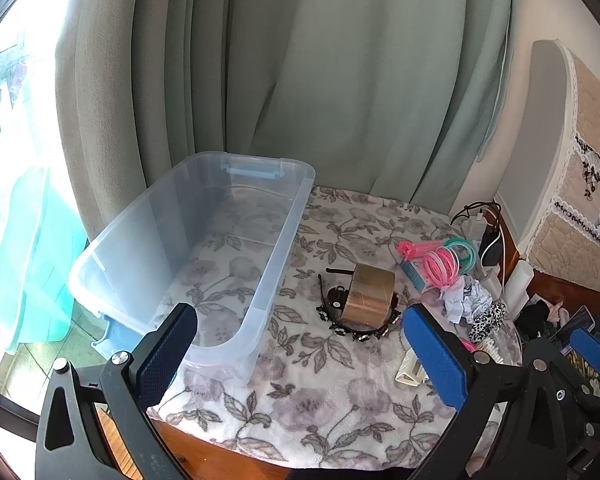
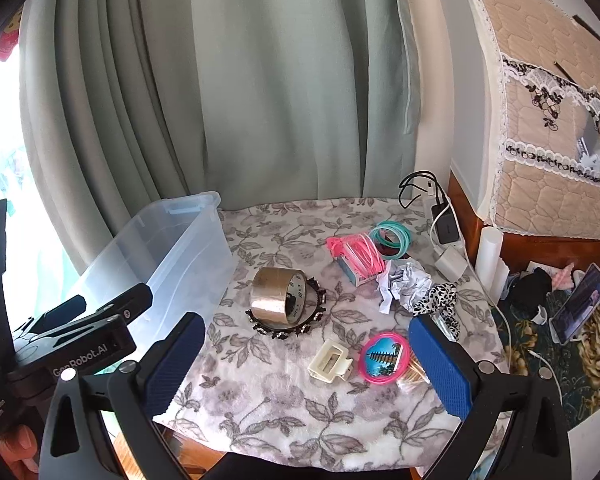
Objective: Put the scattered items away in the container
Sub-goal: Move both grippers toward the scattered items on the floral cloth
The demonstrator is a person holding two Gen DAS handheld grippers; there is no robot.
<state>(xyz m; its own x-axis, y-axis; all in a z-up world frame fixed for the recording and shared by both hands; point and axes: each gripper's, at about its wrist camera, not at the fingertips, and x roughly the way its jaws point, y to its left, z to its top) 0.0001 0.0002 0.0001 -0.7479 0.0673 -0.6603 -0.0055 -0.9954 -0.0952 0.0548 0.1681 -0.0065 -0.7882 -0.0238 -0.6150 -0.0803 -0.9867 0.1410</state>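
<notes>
A clear plastic bin (image 1: 284, 216) (image 2: 204, 240) stands empty on the left of the floral cloth. A brown tape roll (image 1: 368, 294) (image 2: 278, 294) rests on a black beaded headband (image 1: 360, 334) (image 2: 284, 334). To its right lie pink rings (image 1: 442, 266) (image 2: 362, 258), teal rings (image 1: 462, 254) (image 2: 392, 238), crumpled paper (image 1: 466, 296) (image 2: 404, 282) and a leopard scrunchie (image 1: 488, 320) (image 2: 440, 300). A cream hair clip (image 2: 330, 364) and a pink round mirror (image 2: 384, 356) lie nearer. My left gripper (image 1: 300, 356) is open and empty by the bin's near end. My right gripper (image 2: 308, 364) is open and empty above the clip.
Green curtains (image 2: 260, 100) hang behind the table. Chargers and cables (image 2: 444, 232) sit at the back right. A quilt-covered appliance (image 2: 540, 120) stands on the right, with a phone (image 2: 580, 306) and dark cloth below it. Cotton swabs (image 2: 412, 374) lie by the mirror.
</notes>
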